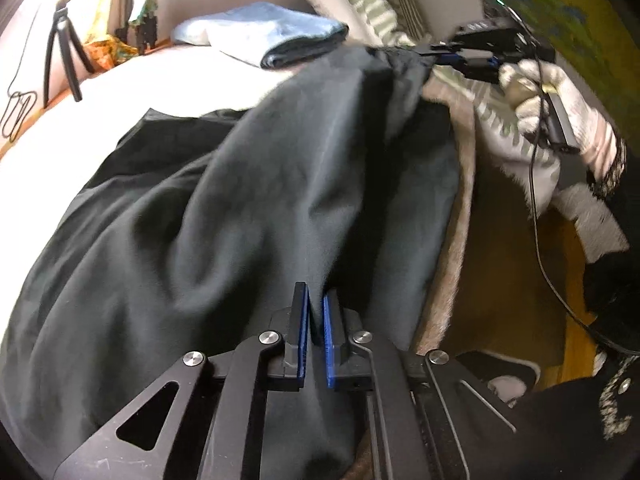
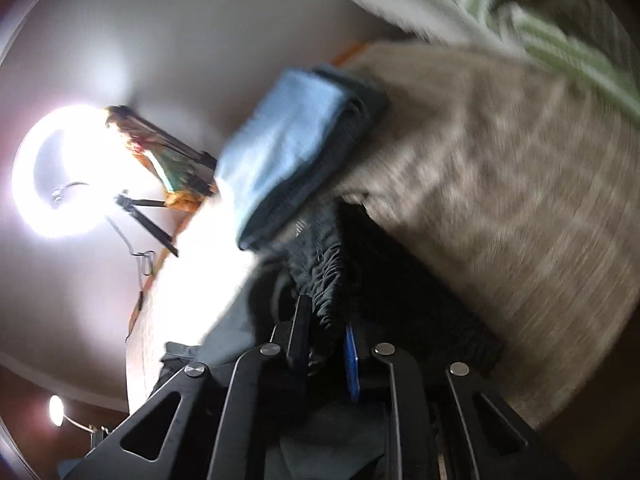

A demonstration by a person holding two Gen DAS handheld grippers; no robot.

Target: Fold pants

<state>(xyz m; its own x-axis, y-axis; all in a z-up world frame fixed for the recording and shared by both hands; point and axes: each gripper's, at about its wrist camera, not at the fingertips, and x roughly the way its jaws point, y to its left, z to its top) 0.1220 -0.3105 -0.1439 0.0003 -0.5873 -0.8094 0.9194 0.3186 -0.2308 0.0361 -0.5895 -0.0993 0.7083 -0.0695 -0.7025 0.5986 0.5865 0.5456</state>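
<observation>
The left gripper (image 1: 316, 312) has its two blue-padded fingers pressed together on a fold of the pants (image 1: 240, 200), pinching dark fabric at the near edge of the garment. The pants are a dark grey-black garment draped across the white bed surface (image 1: 80, 120), with one portion lifted and stretched toward the far right. There, in the left wrist view, the right gripper (image 1: 452, 56) grips the far corner of the pants; a gloved hand (image 1: 552, 96) holds that tool, and a black cable (image 1: 536, 200) hangs from it. In the right wrist view, the right gripper (image 2: 328, 328) is closed on a gathered, elasticated section of the pants (image 2: 320, 264), the fabric bunched between its fingers. A folded blue towel (image 1: 264, 32) lies on the far side of the bed, just beyond the pants. A tan blanket (image 2: 500, 180) lies to the right of the pants, and a green-striped pillow (image 1: 376, 4) rests at the far right. A ring light (image 2: 52, 184) on a tripod (image 1: 60, 52) stands at the far left. The right wrist view is motion-blurred.
</observation>
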